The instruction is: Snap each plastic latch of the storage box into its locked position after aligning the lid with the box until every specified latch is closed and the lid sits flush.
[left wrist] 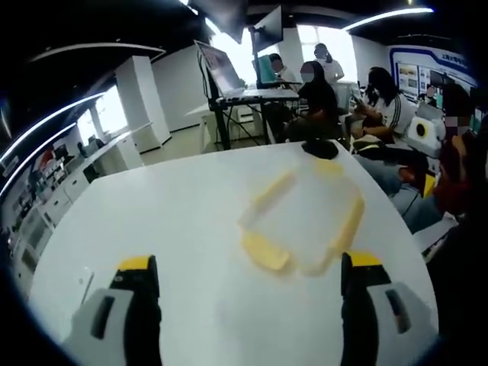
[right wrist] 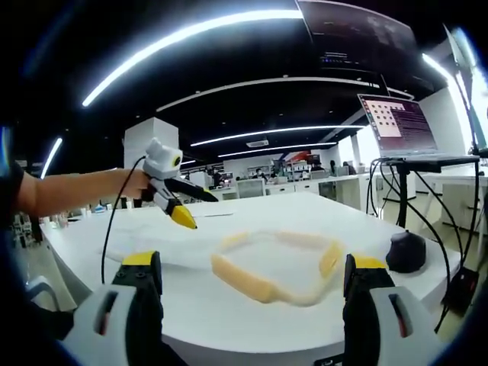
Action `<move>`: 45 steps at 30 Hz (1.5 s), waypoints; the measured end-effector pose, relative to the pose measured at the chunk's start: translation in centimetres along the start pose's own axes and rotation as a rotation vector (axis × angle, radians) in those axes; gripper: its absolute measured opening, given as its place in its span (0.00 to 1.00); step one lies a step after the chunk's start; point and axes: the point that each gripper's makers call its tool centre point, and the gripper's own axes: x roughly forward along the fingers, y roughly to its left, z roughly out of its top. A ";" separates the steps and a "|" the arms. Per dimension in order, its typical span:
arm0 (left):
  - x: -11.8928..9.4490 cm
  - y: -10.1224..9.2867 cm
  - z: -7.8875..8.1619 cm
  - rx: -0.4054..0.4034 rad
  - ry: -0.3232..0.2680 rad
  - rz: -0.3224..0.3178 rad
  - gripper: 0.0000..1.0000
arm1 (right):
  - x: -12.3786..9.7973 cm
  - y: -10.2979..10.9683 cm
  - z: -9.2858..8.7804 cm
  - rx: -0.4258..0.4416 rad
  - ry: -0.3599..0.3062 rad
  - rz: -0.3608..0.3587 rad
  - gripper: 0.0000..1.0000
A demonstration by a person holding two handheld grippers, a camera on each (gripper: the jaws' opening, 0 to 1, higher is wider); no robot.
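In the right gripper view, the left tongs are held above the white desk, their yellow tips seen together. To their right, the storage box with yellow latches lies on the desk, between the spread right tongs. A dark round object sits further right. In the left gripper view, the box is seen ahead of the tongs, whose jaws look parted.

a white table carries the storage box and a black puck.

The left gripper view looks down across the bench; the right gripper view faces it low from its edge, both sharing the yellow-latched box.
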 end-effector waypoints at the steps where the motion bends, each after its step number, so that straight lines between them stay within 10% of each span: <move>1: 0.1 0.0 0.0 0.003 0.005 0.000 0.99 | 0.0 0.0 0.0 0.002 0.001 0.000 1.00; 45: 2.3 0.9 0.1 0.129 0.147 -0.123 0.99 | -0.4 -1.1 -1.6 0.015 0.035 -0.010 1.00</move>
